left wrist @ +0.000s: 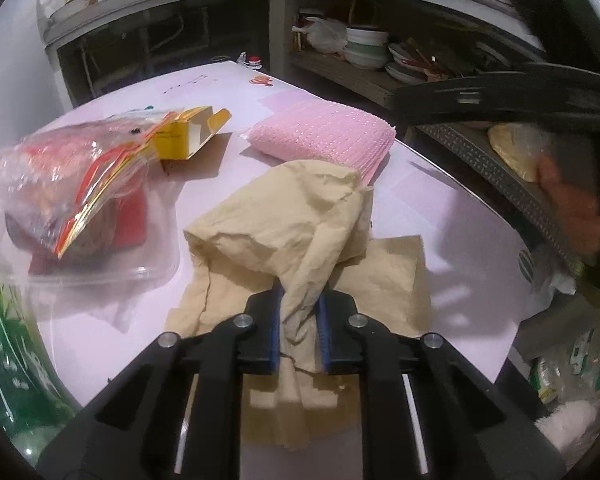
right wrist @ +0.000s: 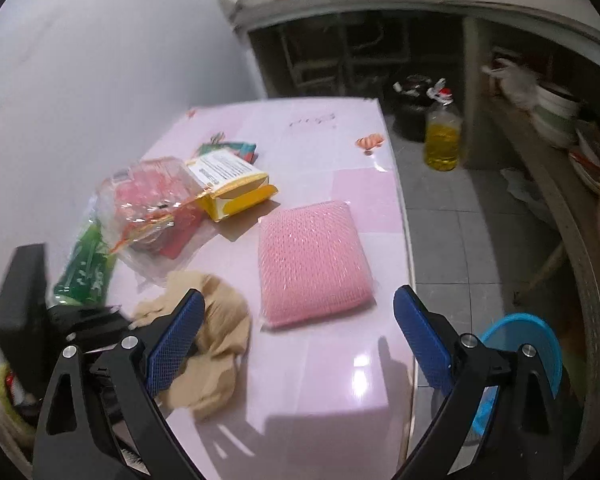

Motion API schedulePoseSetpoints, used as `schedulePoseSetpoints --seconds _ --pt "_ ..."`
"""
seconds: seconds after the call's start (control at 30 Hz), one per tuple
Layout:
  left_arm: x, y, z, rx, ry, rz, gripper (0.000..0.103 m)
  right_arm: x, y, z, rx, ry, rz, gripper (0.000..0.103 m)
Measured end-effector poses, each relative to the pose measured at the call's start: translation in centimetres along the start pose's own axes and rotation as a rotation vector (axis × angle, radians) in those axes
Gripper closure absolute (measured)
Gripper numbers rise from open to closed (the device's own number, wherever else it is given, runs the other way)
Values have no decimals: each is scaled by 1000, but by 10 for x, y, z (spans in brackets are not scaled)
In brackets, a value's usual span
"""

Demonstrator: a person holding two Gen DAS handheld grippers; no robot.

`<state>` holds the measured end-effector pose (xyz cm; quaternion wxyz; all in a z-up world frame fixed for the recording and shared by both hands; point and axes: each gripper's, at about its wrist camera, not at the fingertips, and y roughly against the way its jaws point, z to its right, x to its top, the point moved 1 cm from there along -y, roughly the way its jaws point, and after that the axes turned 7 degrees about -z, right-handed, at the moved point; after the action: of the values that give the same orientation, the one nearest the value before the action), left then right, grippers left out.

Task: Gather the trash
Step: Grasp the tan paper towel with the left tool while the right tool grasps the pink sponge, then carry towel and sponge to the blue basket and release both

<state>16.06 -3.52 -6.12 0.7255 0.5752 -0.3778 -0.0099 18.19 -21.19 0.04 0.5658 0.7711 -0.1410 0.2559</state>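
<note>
A crumpled tan paper [left wrist: 284, 224] lies on the pink table [left wrist: 100, 332]. My left gripper [left wrist: 299, 332] is shut on its near fold, blue pads pressing both sides. In the right wrist view the same tan paper [right wrist: 220, 320] sits left of centre, and the left gripper's black body [right wrist: 24, 304] shows at the far left. My right gripper [right wrist: 296, 332] stands wide open over the table's near part, with nothing between its fingers. A pink sponge pad [right wrist: 312, 260] lies just beyond it. An open yellow carton [left wrist: 188, 136], a clear wrapper with red print [left wrist: 72, 184] and a green bottle [right wrist: 88, 268] lie further left.
The table's right edge [right wrist: 404, 240] drops to a grey tiled floor. A bottle of yellow oil [right wrist: 442, 136] and a dark pot [right wrist: 412, 108] stand on the floor. A blue bin [right wrist: 528, 356] sits low right. Shelves with stacked bowls [left wrist: 366, 48] run along the right.
</note>
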Motion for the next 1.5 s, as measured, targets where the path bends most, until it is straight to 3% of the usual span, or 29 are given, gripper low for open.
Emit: schedulePoseSetpoints --seconds 0.27,0.5,0.6,0.7,1.0,1.3,1.5 --pt "-7 6 -7 -30 50 8 95 35 -49 -2 -51 106 -98 10" --pt "-5 10 -10 -52 64 20 98 36 -72 -11 -49 177 -163 11" --pt "-5 12 -10 -59 67 24 98 31 -78 -15 -71 201 -181 23" --pt "-7 17 -12 -67 77 35 98 28 -79 -14 -74 185 -187 24" --pt "-7 31 -11 -50 73 56 99 9 -49 -6 -81 99 -119 26" --pt "9 48 10 -42 34 90 100 -27 23 34 -88 -87 14 26" --pt "28 52 38 -75 -23 118 100 -61 56 64 -113 -203 60 26"
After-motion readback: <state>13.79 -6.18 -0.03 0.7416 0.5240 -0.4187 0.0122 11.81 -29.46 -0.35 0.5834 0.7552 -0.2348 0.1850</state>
